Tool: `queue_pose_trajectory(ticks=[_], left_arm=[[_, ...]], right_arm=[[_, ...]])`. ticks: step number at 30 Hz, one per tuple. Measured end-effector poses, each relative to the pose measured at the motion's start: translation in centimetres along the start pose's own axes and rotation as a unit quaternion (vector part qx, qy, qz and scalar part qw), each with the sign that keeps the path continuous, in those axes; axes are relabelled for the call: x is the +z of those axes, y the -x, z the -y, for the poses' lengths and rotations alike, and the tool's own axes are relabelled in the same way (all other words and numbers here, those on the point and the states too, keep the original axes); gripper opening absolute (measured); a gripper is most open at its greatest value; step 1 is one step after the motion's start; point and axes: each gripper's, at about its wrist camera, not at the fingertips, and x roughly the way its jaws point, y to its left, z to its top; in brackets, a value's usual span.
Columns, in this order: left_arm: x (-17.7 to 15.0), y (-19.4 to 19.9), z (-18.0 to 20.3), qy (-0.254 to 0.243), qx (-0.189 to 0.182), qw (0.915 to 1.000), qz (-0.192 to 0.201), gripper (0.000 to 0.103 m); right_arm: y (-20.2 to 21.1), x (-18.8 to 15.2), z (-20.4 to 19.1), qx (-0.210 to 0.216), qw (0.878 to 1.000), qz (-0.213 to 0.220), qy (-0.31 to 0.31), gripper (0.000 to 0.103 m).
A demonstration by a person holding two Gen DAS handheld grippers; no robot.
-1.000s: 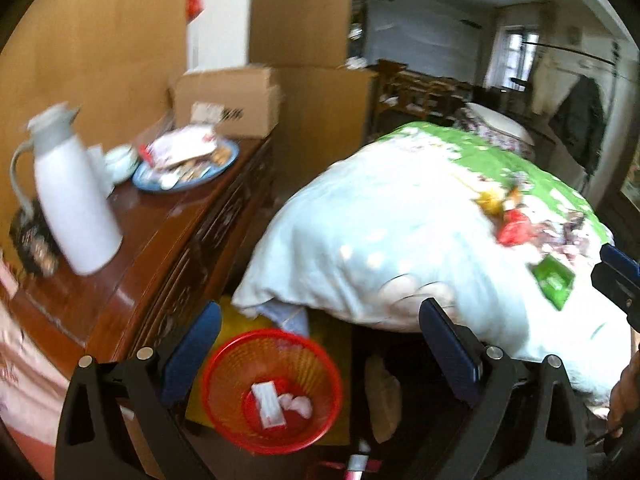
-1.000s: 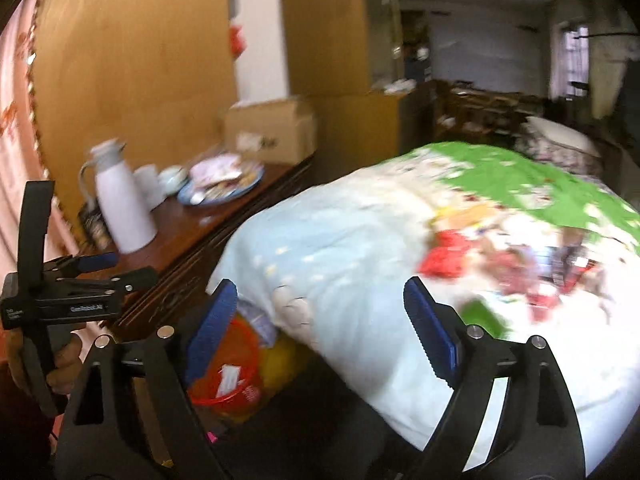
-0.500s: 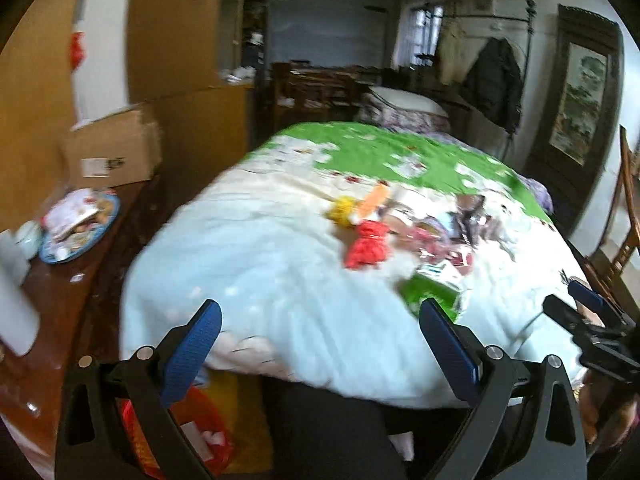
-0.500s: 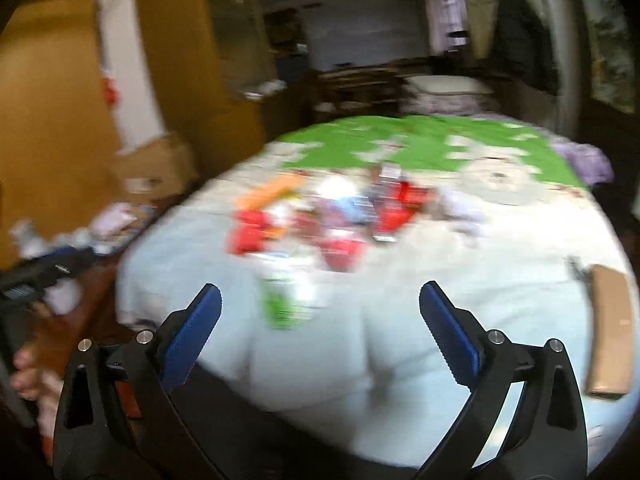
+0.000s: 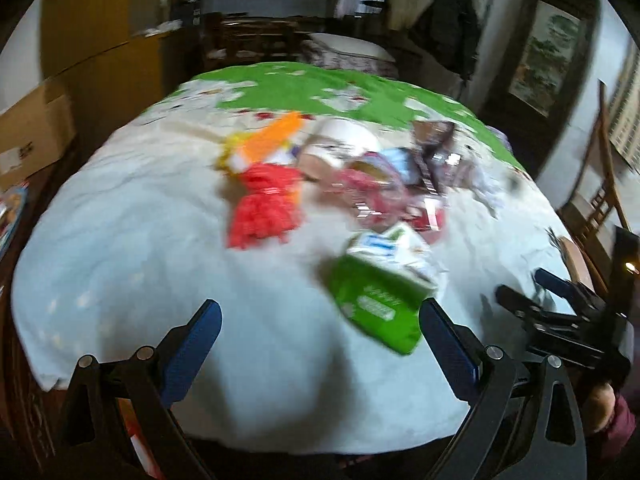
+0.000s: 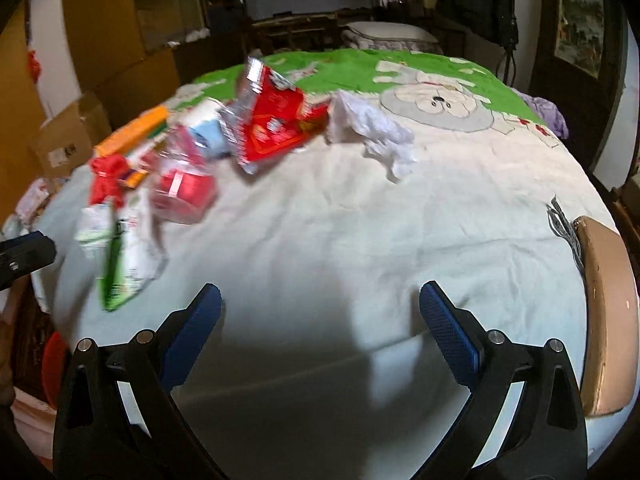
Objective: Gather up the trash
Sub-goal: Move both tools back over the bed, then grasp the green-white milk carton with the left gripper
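- Trash: scattered in a loose pile on the pale quilt (image 6: 320,216) of the bed, toward the far left in the right wrist view, around the middle in the left wrist view.
- Green and white carton (image 5: 380,292): nearest piece of the pile, lying flat, just beyond the right finger of the left gripper (image 5: 320,340); same carton (image 6: 120,248) near the left edge in the right wrist view.
- Red crumpled wrapper (image 5: 266,204): left of the pile, beyond the carton, with an orange box (image 5: 272,140) farther behind it.
- Red snack bag (image 6: 276,120): standing up at a tilt on the far part of the pile; crumpled white tissue (image 6: 376,132) just to its right.
- Pink clear plastic container (image 6: 184,184): near side of the snack bag, blurred.
- Left gripper: jaws spread wide, nothing between the blue pads, hanging over the near edge of the quilt.
- Right gripper (image 6: 320,340): jaws spread wide too, nothing held, only bare quilt and shadow between them, well apart from the pile.
- Tan flat object (image 6: 608,320): at the right edge of the bed; kind cannot be told.
- Red basket (image 6: 54,364): only a sliver seen low at the left, beside the bed.
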Motion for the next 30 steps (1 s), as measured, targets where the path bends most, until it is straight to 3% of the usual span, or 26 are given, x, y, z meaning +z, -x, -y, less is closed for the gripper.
queue_pose_trajectory(ticks=[6,11,18,21,26,30], left_arm=[[0.4,-2.6,3.0,-0.050,-0.034,0.9982,0.001,0.097],[0.8,-4.6,3.8,-0.049,-0.052,0.9973,-0.014,0.097],[1.1,-6.2,4.3,-0.050,-0.040,0.9977,-0.023,0.097],[1.0,-7.0,3.4,-0.040,-0.021,0.9979,-0.046,0.097],[-0.3,-4.5,-0.7,-0.028,0.022,0.9986,-0.039,0.097],[-0.5,-3.2,-1.9,0.005,-0.015,0.9992,-0.038,0.097]], right_arm=[[-0.6,-0.4,0.0,-0.007,1.000,0.004,0.017,0.097],[-0.6,-0.6,-0.2,-0.005,1.000,0.005,0.026,0.097],[-0.6,-0.6,-0.2,0.001,0.999,0.011,0.030,0.097],[-0.6,-0.6,-0.2,0.001,0.999,0.010,0.031,0.097],[-0.5,-0.6,-0.2,0.003,0.999,0.012,0.030,0.098],[-0.5,-0.6,-0.3,0.002,0.999,0.014,0.029,0.098]])
